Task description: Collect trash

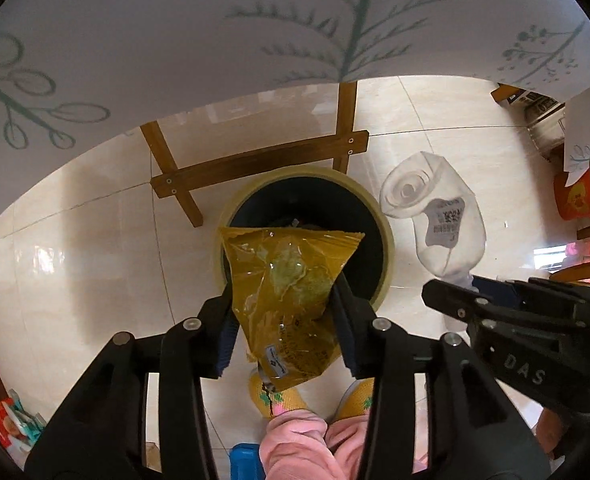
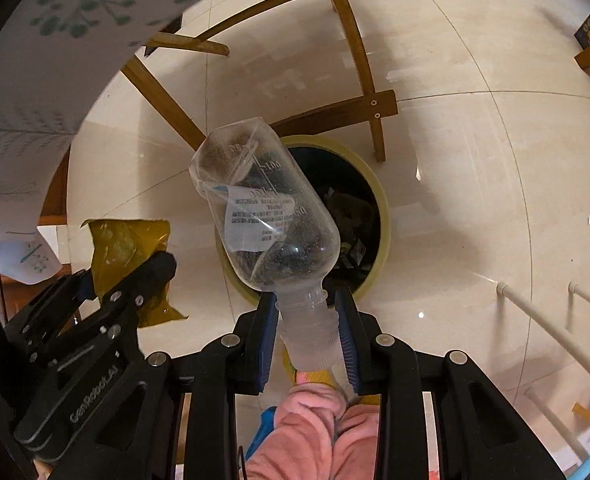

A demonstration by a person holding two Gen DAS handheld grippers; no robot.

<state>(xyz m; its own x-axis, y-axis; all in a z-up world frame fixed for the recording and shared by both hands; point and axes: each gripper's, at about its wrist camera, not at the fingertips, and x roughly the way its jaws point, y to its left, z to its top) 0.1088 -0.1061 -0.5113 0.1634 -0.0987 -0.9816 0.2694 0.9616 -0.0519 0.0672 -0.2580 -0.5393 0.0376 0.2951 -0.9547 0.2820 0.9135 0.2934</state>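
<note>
Right now I have both tools pointed down at the round bin [image 1: 383, 220] on the tiled floor [image 1: 95, 240], which sits just in front of a wooden bench frame [image 1: 263, 160]. My left hand-held gripper [image 1: 285, 320] has the yellow snack wrapper [image 1: 291, 280] between its fingers; the wrapper's top edge hangs over the near rim of the bin, and the pads lie along its sides, but I cannot tell whether they press on it. My right hand-held gripper [image 2: 307, 328] is clenched on the neck of a clear plastic bottle [image 2: 255, 208], which tilts up and to the left with its body over the bin's opening. In the right wrist view the wrapper [image 2: 127, 248] and the left tool [image 2: 135, 280] show off to the left. The bin [image 2: 379, 208] already has dark rubbish inside. A patterned white cloth [image 1: 175, 40] hangs across the top of the view, and pink sleeves [image 1: 307, 440] show below.
</note>
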